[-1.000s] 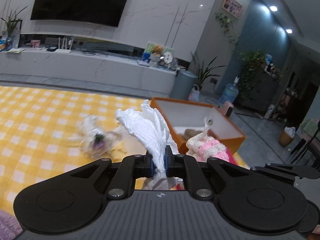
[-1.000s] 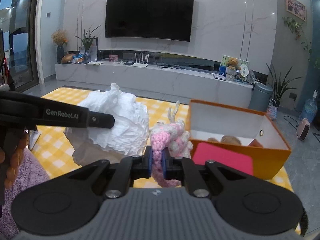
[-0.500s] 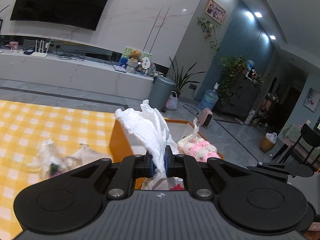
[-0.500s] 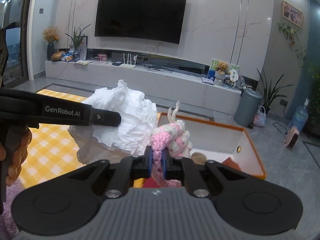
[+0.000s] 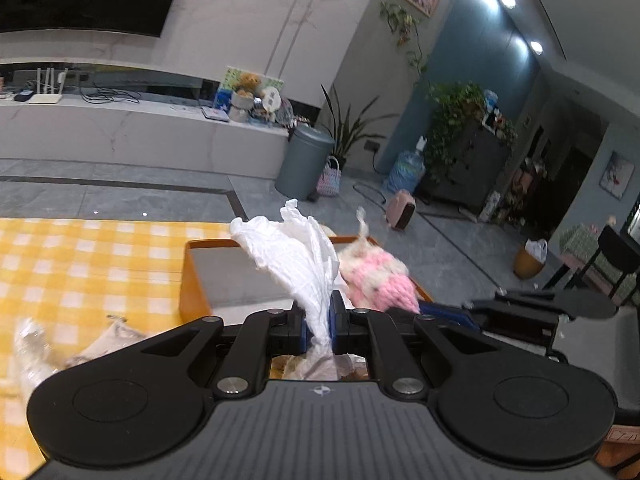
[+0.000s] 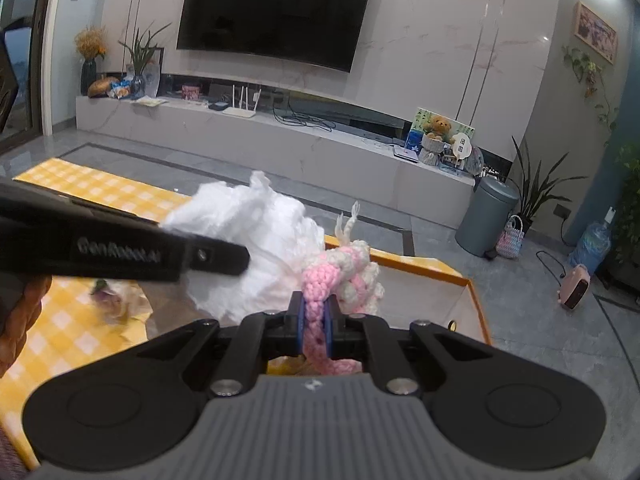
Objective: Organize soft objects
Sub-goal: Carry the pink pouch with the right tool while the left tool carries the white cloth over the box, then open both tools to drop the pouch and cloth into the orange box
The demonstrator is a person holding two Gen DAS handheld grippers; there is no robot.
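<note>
While both tools hang over the orange box (image 5: 191,280), I see my left gripper (image 5: 318,320) clamped tight on a crumpled white tissue (image 5: 296,256), whose loose end fans up and to the left above the blue pads. From the right wrist view, my right gripper (image 6: 315,322) is pinched narrow on a pink and cream crocheted toy (image 6: 340,276), a strand of it squeezed between the pads and the bulk of it bunched just beyond them, with a pale tuft sticking up. That toy shows in the left view too, just right of the tissue and over the box's open inside. The two soft things sit side by side, close to touching; I cannot tell whether they do. The box rests at the right end of a yellow checked cloth (image 5: 80,264), its pale inner wall facing me. To the near left on the cloth lies a blurred clear wrapper (image 6: 116,296) with something purple in it. A hand (image 6: 20,320) shows at the left edge of the right view, beneath the black arm of the left tool.
</note>
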